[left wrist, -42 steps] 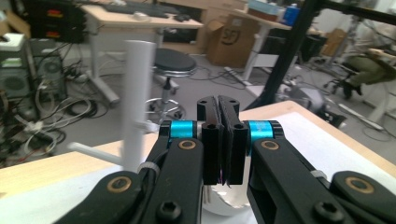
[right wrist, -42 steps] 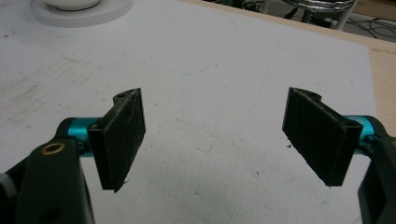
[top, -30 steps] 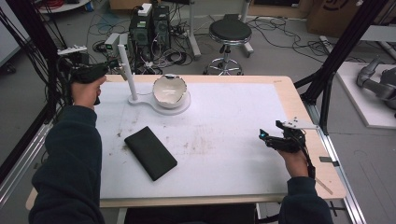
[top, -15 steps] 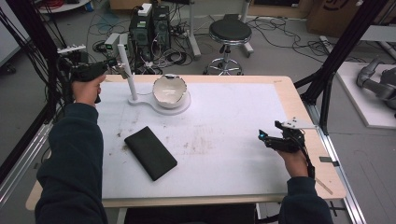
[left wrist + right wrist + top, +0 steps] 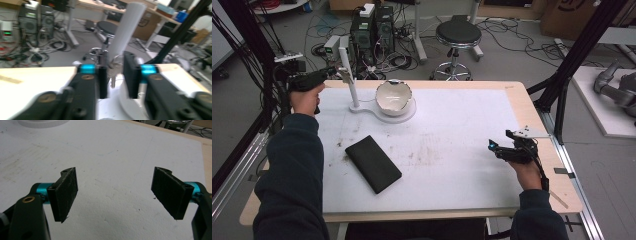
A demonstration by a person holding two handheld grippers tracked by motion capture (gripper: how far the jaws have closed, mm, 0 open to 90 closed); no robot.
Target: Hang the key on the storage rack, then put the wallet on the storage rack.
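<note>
Left tool [image 5: 115, 75] hides the keys' [image 5: 113, 71] lower part.

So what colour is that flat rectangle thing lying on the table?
Black. The flat rectangular case on the white table shows best in the high view.

Left tool [image 5: 115, 75] ajar, right tool [image 5: 115, 195] wide.

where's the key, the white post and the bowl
key [image 5: 112, 78], left gripper view, on its blade hanging down.
white post [image 5: 350, 82], high view, on its upright shaft.
bowl [image 5: 393, 98], high view, on its near outer wall.
</note>
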